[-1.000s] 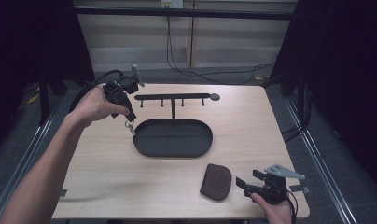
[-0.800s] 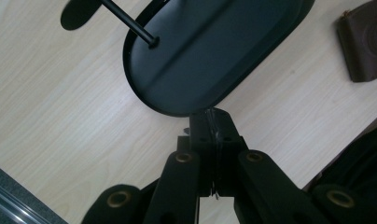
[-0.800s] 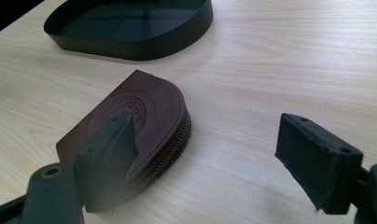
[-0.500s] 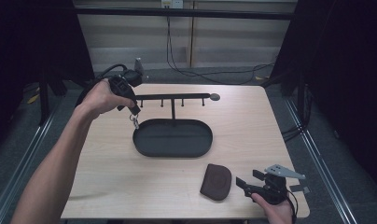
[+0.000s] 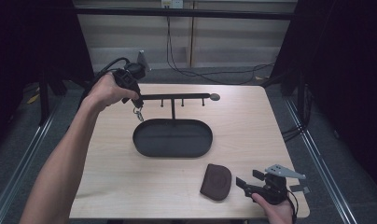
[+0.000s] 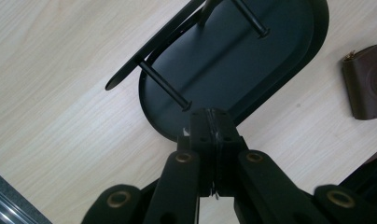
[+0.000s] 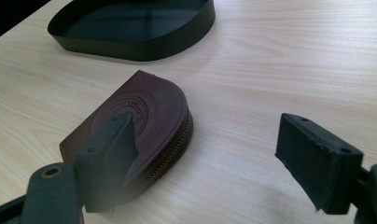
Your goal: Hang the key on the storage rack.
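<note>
Left tongs (image 5: 136, 103): jaws pressed together in the left gripper view, clamped on a small metal key ring with keys (image 5: 138, 113) that dangles below the tips in the high view. The tongs themselves are held up at the 10 o'clock part of the tabletop, at the left end of the black horizontal hanger bar (image 5: 177, 97). In the left gripper view (image 6: 210, 140) a sliver of metal shows at the seam between the closed jaws; the keys themselves are too hidden there to make out. The left hand (image 5: 105, 91) wraps the gripper body, forearm running in from 7 o'clock.

Just past the tips: the nearest black peg (image 6: 164, 85) of the hanger bar, its end close to the jaw ends. Whether the key ring touches the bar, cannot tell. The bar stands on a thin post rising from the back edge of a black oval metal tray (image 5: 172, 138), which sits at the middle of the light wooden tabletop (image 5: 252, 126).

Right tongs (image 5: 245, 183): jaws wide apart, holding nothing, low over the tabletop at 5 o'clock. In the right gripper view (image 7: 214, 158) the left jaw sits in front of a dark brown leather coin pouch with a zip edge (image 7: 140, 121); the right jaw stands clear over bare wood. The pouch lies flat on the tabletop, just beside the tongs at their 9 o'clock in the high view, and at 5 o'clock of the tray, apart from it.
</note>
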